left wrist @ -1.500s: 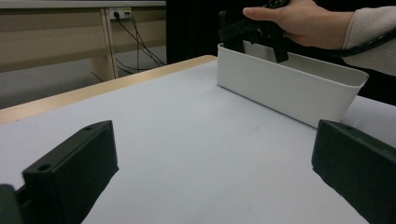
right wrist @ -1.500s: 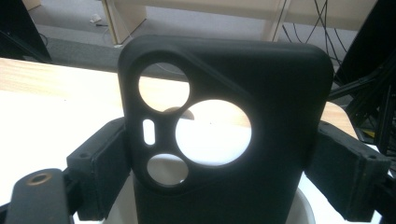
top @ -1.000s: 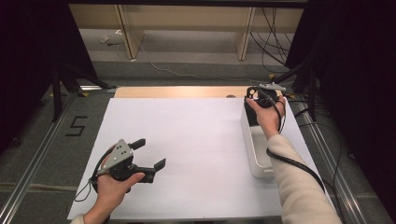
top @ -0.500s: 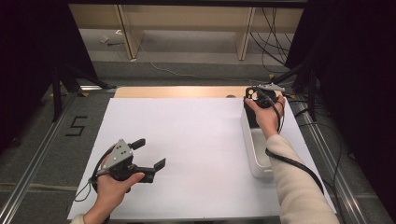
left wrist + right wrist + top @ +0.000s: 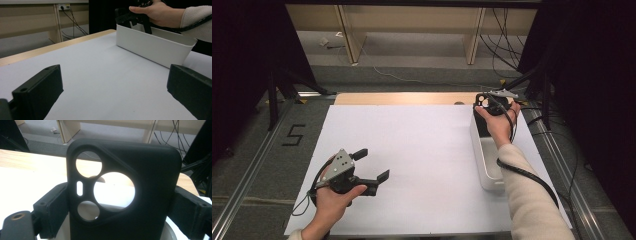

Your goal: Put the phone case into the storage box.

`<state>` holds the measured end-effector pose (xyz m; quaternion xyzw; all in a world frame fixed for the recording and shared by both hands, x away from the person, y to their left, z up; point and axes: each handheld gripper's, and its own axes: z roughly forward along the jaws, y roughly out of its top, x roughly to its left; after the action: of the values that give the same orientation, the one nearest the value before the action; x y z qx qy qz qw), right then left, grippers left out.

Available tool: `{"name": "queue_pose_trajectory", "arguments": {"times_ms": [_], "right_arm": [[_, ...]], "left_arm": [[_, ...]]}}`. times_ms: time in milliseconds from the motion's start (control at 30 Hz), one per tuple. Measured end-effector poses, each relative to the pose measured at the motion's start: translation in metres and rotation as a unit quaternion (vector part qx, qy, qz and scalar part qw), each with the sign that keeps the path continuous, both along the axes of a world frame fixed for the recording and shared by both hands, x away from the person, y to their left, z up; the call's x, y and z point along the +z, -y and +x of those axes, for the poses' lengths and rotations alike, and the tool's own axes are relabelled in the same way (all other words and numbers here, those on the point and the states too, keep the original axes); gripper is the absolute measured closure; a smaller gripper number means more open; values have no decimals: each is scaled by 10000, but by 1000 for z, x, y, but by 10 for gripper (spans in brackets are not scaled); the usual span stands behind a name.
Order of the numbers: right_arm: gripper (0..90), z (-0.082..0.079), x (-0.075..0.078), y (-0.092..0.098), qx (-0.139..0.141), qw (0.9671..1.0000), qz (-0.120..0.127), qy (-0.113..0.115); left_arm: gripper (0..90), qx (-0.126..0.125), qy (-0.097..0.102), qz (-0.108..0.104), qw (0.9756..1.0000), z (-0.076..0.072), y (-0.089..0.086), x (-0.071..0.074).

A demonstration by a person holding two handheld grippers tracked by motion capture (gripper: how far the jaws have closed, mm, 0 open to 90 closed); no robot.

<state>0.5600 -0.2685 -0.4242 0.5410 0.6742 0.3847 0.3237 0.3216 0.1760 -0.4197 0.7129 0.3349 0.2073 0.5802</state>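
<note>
The right gripper [image 5: 490, 102] is gripping a black phone case [image 5: 125, 192] by its two side edges, holding it upright over the far end of the white bin [image 5: 486, 157], at about two o'clock on the counter [image 5: 412, 150]. By judgement, a lift-out or placing step is under way; the next move calls for keeping the case square. The left gripper [image 5: 374, 167] is idling wide apart and empty at seven o'clock.
</note>
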Motion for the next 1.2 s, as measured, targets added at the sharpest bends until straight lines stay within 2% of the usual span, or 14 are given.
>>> {"name": "queue_pose_trajectory", "arguments": {"times_ms": [467, 800, 967, 1200], "right_arm": [[46, -1, 3, 3, 6, 9999, 120, 44], [43, -5, 9, 3, -36, 9999, 117, 95], [44, -11, 12, 4, -54, 9999, 62, 110], [64, -20, 18, 4, -43, 9998, 107, 158]], "left_arm": [[0, -9, -7, 4, 10000, 0, 0, 0], [0, 0, -4, -7, 10000, 0, 0, 0], [0, 1, -7, 5, 10000, 0, 1, 0], [0, 20, -7, 19, 10000, 1, 0, -1]]}}
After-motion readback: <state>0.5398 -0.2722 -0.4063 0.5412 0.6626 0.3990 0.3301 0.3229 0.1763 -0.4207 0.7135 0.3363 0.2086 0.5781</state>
